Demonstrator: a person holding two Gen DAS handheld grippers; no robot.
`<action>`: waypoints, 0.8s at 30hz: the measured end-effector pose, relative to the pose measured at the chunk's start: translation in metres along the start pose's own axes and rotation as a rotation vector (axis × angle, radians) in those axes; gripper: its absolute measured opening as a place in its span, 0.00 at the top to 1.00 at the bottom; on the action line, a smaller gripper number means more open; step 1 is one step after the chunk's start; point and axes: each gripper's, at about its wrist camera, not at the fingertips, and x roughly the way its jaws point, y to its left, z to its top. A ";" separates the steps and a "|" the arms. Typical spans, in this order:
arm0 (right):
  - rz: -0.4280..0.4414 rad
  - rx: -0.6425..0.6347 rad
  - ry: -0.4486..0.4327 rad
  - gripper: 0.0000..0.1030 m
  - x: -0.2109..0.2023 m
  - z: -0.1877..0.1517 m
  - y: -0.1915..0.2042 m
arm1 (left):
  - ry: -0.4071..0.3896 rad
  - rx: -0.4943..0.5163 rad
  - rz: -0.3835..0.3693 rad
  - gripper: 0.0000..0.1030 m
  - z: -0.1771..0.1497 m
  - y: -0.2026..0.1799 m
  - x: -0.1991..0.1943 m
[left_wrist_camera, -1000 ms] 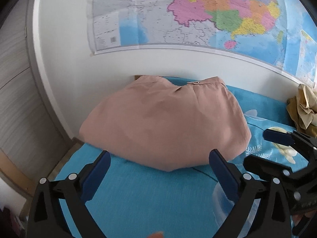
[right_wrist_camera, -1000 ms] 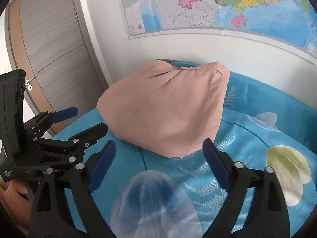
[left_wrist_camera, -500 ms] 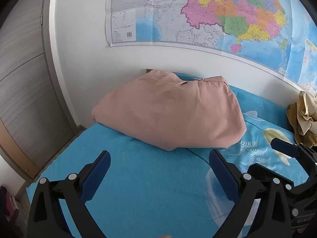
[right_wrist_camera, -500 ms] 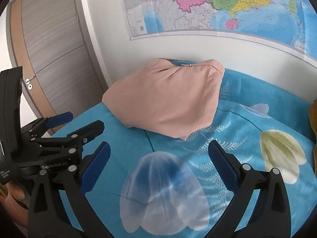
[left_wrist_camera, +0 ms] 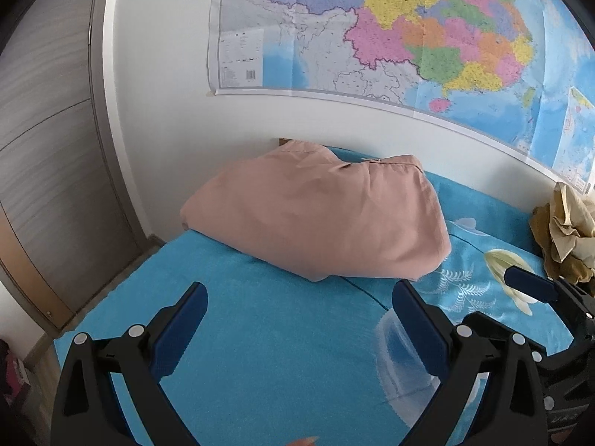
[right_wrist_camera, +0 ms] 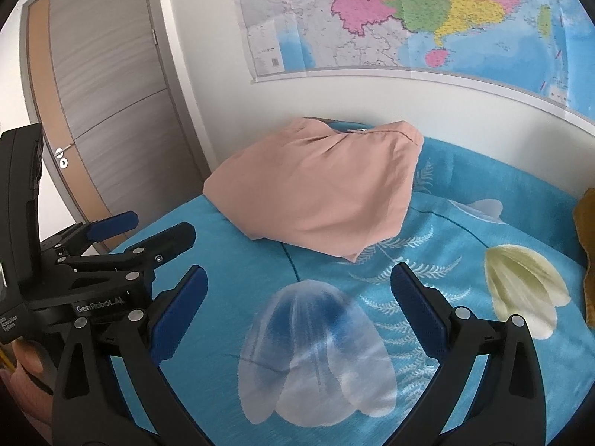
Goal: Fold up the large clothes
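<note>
A folded pink garment (left_wrist_camera: 316, 215) (right_wrist_camera: 316, 200) lies on the blue bedspread (left_wrist_camera: 260, 334) near the wall at the bed's far corner. My left gripper (left_wrist_camera: 297, 308) hovers short of it, open, with nothing between its blue pads. My right gripper (right_wrist_camera: 297, 290) is also open and empty, over a pale flower print on the spread. In the right wrist view the left gripper (right_wrist_camera: 145, 226) shows at the left, and in the left wrist view the right gripper (left_wrist_camera: 531, 286) shows at the right edge.
A crumpled mustard-yellow cloth (left_wrist_camera: 565, 230) (right_wrist_camera: 587, 252) lies at the bed's right end by the wall. A big map (left_wrist_camera: 409, 37) hangs above. A grey door (right_wrist_camera: 111, 119) stands left, beyond the bed edge.
Both grippers have drawn back and away from the pink garment, which now looks smaller and farther. It lies unmoved on the bed. Both stayed open.
</note>
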 end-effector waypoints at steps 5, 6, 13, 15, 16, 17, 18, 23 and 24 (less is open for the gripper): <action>0.000 -0.002 -0.004 0.05 -0.002 0.000 0.001 | -0.010 0.010 0.011 0.06 -0.003 -0.001 -0.003; -0.002 0.001 -0.003 0.05 -0.002 0.000 0.002 | -0.014 0.011 0.013 0.06 -0.003 -0.002 -0.005; -0.023 -0.004 -0.010 0.05 -0.005 -0.004 0.001 | -0.016 0.007 0.025 0.06 -0.004 -0.003 -0.007; -0.030 -0.007 -0.013 0.05 -0.007 -0.005 0.001 | -0.013 -0.002 0.026 0.06 -0.005 -0.002 -0.007; -0.031 -0.008 -0.013 0.05 -0.007 -0.005 0.001 | -0.012 -0.005 0.027 0.06 -0.005 -0.001 -0.007; -0.030 -0.007 -0.014 0.05 -0.007 -0.005 0.000 | -0.011 -0.006 0.027 0.06 -0.005 -0.001 -0.007; -0.028 -0.006 -0.013 0.05 -0.007 -0.005 0.000 | -0.009 -0.008 0.030 0.06 -0.006 -0.001 -0.007; -0.032 -0.010 -0.012 0.05 -0.008 -0.006 0.000 | -0.019 0.002 0.043 0.06 -0.007 -0.002 -0.010; -0.031 -0.010 -0.012 0.05 -0.009 -0.006 0.000 | -0.021 0.004 0.043 0.06 -0.007 -0.002 -0.010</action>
